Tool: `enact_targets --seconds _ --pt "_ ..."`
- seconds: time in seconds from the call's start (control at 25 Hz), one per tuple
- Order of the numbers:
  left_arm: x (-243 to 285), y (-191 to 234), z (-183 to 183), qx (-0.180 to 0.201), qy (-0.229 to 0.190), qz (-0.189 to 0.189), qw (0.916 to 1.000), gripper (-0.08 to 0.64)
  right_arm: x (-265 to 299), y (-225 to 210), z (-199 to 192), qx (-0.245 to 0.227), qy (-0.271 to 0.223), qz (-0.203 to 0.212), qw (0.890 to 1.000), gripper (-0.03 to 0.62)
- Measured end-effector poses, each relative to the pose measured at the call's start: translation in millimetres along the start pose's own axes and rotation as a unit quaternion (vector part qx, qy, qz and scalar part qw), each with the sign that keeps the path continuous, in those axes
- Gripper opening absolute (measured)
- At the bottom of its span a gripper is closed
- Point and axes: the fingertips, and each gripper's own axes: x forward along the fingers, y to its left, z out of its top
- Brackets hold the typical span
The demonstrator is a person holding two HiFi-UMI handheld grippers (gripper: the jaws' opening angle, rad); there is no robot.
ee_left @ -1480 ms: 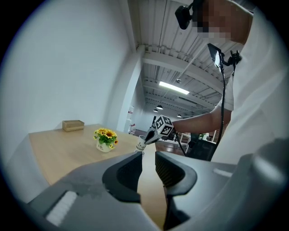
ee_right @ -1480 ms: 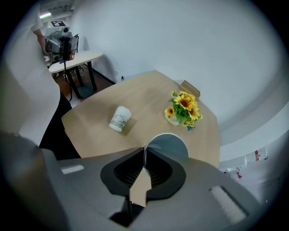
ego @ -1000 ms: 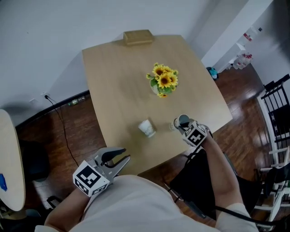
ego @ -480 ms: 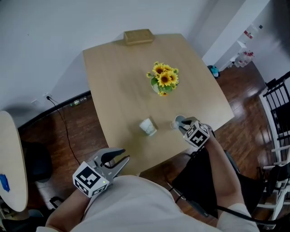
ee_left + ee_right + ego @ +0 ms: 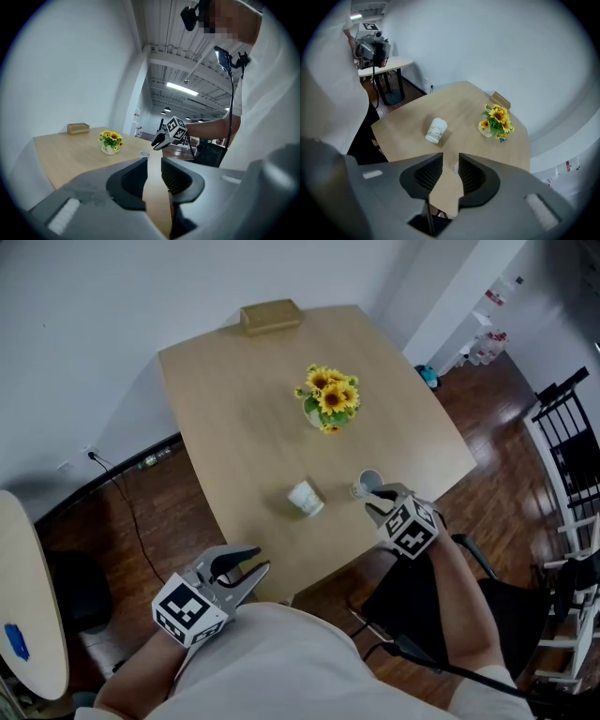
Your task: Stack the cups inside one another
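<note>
Cups not yet nested, apart on the wooden table (image 5: 234,418): tipped cup (image 5: 305,500) on its side near the front middle, upright cup (image 5: 368,482) toward the right edge, in front of the sunflower pot (image 5: 326,401). Right gripper (image 5: 375,507) just above the upright cup, jaws just opened, parted and pressing nothing, only a pale sliver of cup in the gap. Left gripper (image 5: 253,563) low by the table's near edge, jaws a narrow gap apart, empty.

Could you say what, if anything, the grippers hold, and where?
Nothing: the right gripper has just been opening its jaws above the upright cup; the left gripper is empty.
</note>
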Motion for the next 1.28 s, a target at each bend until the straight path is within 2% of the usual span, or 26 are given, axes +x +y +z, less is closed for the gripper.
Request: enact_targets --seconds 0.2,0.36,0.52,0.72,0.84,1.04,1.28 --pt "-18 7 -4 0.016 0.008 -0.013 0.9998 0.098 0 24 24 0.007 -0.007 0.007 1.000 0.120" --pt "-34 16 -8 0.009 0.010 -0.021 0.9997 0.098 9 41 47 -0.008 -0.003 0.020 1.000 0.121" --pt "-49 23 -11 0.004 0.004 -0.032 0.9995 0.110 29 49 71 -0.042 0.004 0.040 0.998 0.123" --pt "-74 36 -18 -0.005 0.001 -0.027 0.9996 0.110 59 51 96 -0.104 0.021 0.072 0.992 0.129" --pt "-87 46 -25 -0.006 0.005 -0.021 0.9998 0.112 78 56 105 -0.151 0.038 0.108 0.982 0.150" --pt "-99 62 -33 -0.007 0.017 -0.016 0.9997 0.114 111 57 109 -0.221 0.080 0.160 0.959 0.158" --pt "-104 78 -36 -0.028 0.018 -0.003 0.9994 0.114 140 62 102 -0.288 0.140 0.225 0.920 0.163"
